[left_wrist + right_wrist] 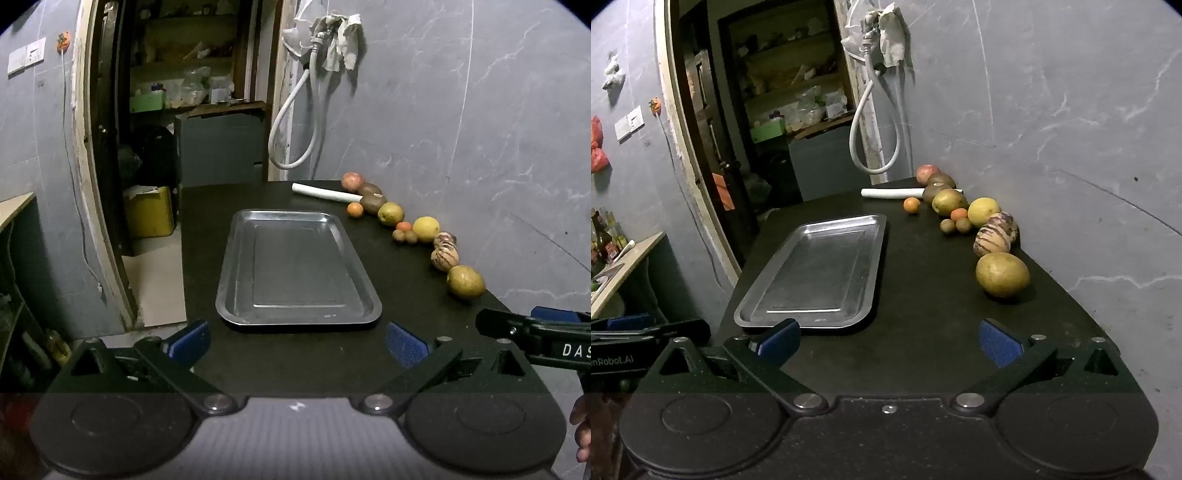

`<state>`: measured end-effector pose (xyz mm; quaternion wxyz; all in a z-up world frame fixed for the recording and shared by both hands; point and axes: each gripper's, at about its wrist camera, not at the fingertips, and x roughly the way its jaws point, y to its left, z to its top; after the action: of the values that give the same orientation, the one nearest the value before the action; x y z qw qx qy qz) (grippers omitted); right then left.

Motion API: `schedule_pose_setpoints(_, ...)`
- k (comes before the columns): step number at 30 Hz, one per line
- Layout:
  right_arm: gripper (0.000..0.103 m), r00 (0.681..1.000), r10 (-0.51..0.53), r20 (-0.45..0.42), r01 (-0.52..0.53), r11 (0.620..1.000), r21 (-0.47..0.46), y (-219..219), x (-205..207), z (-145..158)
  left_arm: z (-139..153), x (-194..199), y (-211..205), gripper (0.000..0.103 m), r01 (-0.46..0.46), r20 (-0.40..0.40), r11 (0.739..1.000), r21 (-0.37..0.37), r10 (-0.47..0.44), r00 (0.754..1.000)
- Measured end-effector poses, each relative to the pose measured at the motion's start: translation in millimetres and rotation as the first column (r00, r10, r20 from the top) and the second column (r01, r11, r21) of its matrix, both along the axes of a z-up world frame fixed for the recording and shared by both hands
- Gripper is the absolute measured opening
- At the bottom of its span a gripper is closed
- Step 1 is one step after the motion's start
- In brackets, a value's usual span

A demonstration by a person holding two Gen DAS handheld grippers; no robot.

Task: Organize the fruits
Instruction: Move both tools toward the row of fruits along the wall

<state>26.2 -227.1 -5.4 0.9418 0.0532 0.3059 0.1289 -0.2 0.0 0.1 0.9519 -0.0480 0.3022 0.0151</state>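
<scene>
Jaws of left gripper (pixel 297 343) standing wide apart, blue pads (pixel 190 341) bare, nothing between them. Hovering over near end of black table (pixel 413 295), pointing down toward metal tray (pixel 297 266). Right gripper (pixel 890 343) likewise spread wide, gripping nothing, hanging just right of the tray's near corner. Each gripper showing at the edge of the other's view; fingers of a hand (pixel 581 428) peeking in at lower right of the left view.

Tray lying flat, lengthwise, empty, just ahead of the left gripper.

Fruits (pixel 975 221) sitting in a loose line along the table's right edge, against grey marbled wall (pixel 1071 110), all apart from the tray. Nearest: yellow-green round fruit (pixel 1002 274). Behind it, two striped pale fruits (pixel 993 240) touching. Then lemon-yellow fruit (pixel 984 211), two small brown fruits (pixel 955 225) with a small orange one (pixel 959 214), greenish-yellow fruit (pixel 948 201). Lone small orange fruit (pixel 911 205) sitting nearer the tray. Farthest: brown fruits and reddish fruit (pixel 927 172).

White cylinder (pixel 892 192) lying across far end of table. White hose (pixel 875 122) looping down the wall beyond, crumpled rag (pixel 892 37) hanging above. Open doorway (pixel 775 110) at left, cluttered shelves inside.
</scene>
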Motion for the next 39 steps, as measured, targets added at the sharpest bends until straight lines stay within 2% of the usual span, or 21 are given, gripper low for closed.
schedule_pose_setpoints(5,0.103,1.000,-0.003,0.002,0.003,1.000,0.000,-1,2,0,0,-1,1,0.103,-0.001,-0.001,1.000,-0.002,0.001,1.000)
schedule_pose_setpoints(11,0.103,1.000,-0.008,0.002,0.008,1.000,0.004,-3,3,-1,-2,-6,7,0.103,-0.007,-0.012,0.999,-0.043,0.006,1.000)
schedule_pose_setpoints(39,0.103,1.000,-0.022,0.004,0.022,1.000,0.003,-8,7,2,-4,14,2,0.103,0.014,-0.057,0.999,-0.042,-0.016,0.998)
